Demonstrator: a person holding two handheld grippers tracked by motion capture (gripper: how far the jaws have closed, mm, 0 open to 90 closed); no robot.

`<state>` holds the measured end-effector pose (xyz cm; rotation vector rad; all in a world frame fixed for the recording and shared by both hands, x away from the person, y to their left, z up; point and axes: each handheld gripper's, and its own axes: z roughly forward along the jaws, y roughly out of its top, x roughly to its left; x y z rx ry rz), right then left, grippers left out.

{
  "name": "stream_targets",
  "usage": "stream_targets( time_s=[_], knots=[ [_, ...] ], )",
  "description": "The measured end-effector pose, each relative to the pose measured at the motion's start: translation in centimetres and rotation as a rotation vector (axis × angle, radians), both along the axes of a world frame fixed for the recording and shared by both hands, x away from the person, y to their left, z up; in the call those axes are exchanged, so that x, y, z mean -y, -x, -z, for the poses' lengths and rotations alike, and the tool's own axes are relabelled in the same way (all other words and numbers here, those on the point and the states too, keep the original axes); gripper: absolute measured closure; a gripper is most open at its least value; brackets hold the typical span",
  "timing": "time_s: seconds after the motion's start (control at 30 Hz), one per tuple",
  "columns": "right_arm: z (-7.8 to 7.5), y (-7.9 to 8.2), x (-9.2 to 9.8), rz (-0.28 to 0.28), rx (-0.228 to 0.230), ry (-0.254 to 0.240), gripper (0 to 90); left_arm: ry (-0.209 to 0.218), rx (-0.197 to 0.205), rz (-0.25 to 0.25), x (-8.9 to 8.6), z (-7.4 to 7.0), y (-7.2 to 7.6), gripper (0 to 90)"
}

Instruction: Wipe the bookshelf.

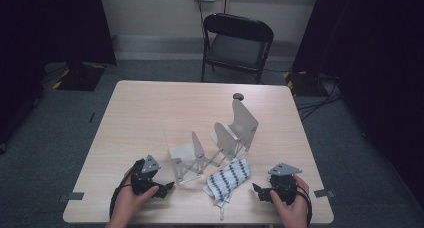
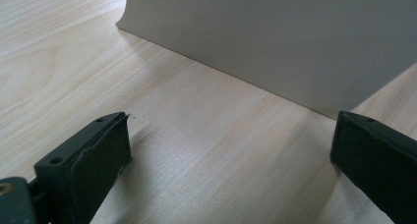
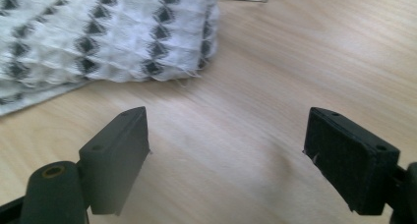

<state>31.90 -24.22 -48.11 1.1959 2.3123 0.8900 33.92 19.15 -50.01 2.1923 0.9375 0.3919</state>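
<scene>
A folded white cloth with a black diamond pattern (image 1: 228, 180) lies near the table's front edge, between the two hands. It also lies at the upper left in the right gripper view (image 3: 98, 32). My right gripper (image 1: 259, 190) rests low on the table just right of the cloth, jaws wide open with bare wood between them (image 3: 226, 155). My left gripper (image 1: 167, 188) sits at the front left, open and empty (image 2: 231, 160), facing a flat grey panel (image 2: 275, 42) of the metal rack (image 1: 215, 145).
The expanding metal rack with upright fins stretches across the middle of the wooden table (image 1: 150, 113). A small dark round object (image 1: 238, 96) lies near the far edge. A black folding chair (image 1: 236, 43) stands behind the table.
</scene>
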Motion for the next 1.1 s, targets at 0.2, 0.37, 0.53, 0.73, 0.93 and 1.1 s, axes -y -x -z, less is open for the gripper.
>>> stream_targets(
  time_s=[0.2, 0.37, 0.53, 0.73, 0.93, 1.1],
  knots=[
    [1.2, -0.6, 0.7, 0.020, -0.023, -0.029, 13.5, 0.001, -0.005, 0.027, 0.0, -0.4, 0.3, 15.5],
    [1.6, -0.6, 0.7, 0.019, 0.005, -0.050, 11.5, 0.001, -0.017, 0.033, 0.1, -0.5, 0.8, 15.6],
    [1.8, -0.6, 0.8, 0.017, 0.023, -0.063, 11.2, 0.016, -0.026, 0.052, 0.1, -0.9, 1.8, 15.6],
    [1.8, -0.6, 0.8, 0.015, 0.021, -0.067, 10.9, 0.039, -0.033, 0.067, 0.1, -1.0, 2.9, 15.8],
    [1.8, -0.7, 0.6, 0.030, 0.022, -0.067, 10.7, 0.046, -0.041, 0.100, 0.6, -1.0, 3.4, 15.8],
    [1.1, -0.7, 0.0, 0.043, -0.028, -0.054, 17.3, 0.058, -0.033, 0.108, 1.1, -1.1, 3.6, 15.9]
  ],
)
